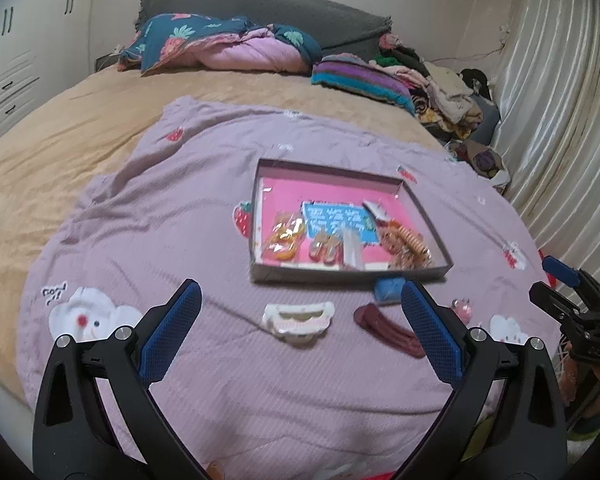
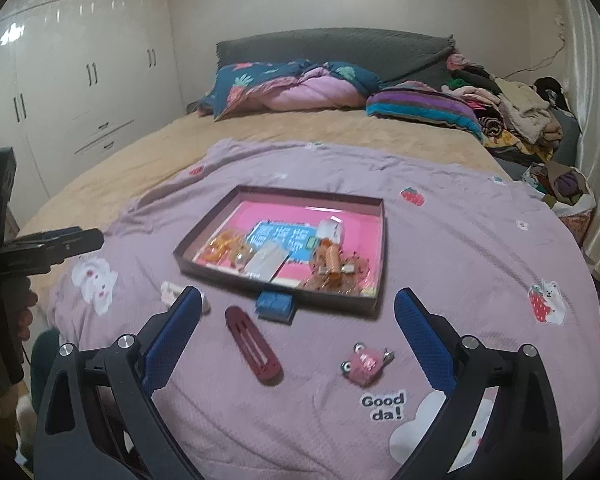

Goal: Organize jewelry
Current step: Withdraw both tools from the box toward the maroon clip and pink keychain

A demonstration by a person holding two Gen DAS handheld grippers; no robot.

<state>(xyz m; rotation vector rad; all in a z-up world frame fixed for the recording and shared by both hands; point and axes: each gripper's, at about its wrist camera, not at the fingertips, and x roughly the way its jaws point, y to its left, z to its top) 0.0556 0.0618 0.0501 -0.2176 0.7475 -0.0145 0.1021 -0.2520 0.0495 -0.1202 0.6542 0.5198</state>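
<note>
On the lilac blanket (image 1: 204,216), four pieces lie loose in front of the shallow box (image 1: 352,274), whose pink floor already holds several clips and packets. Farthest left is the white claw clip (image 1: 298,319), which sits just ahead of the left gripper (image 1: 300,344); its fingers are spread wide and hold nothing, so this looks like the natural first pick. A good approach would come straight down with one finger on each long side of the clip, closing on the solid spine rather than the teeth, since the soft bedding will give way and let the clip tip. Next right is the dark red snap clip (image 2: 253,344), flat and thin, likely needing a low, angled pinch at one end. The blue case (image 2: 274,305) rests touching the box's near wall. Farthest right, the small pink charm (image 2: 363,364) lies between the fingers of the right gripper (image 2: 298,336), also released and empty. Each piece should be lifted clear over the wall before letting go.
</note>
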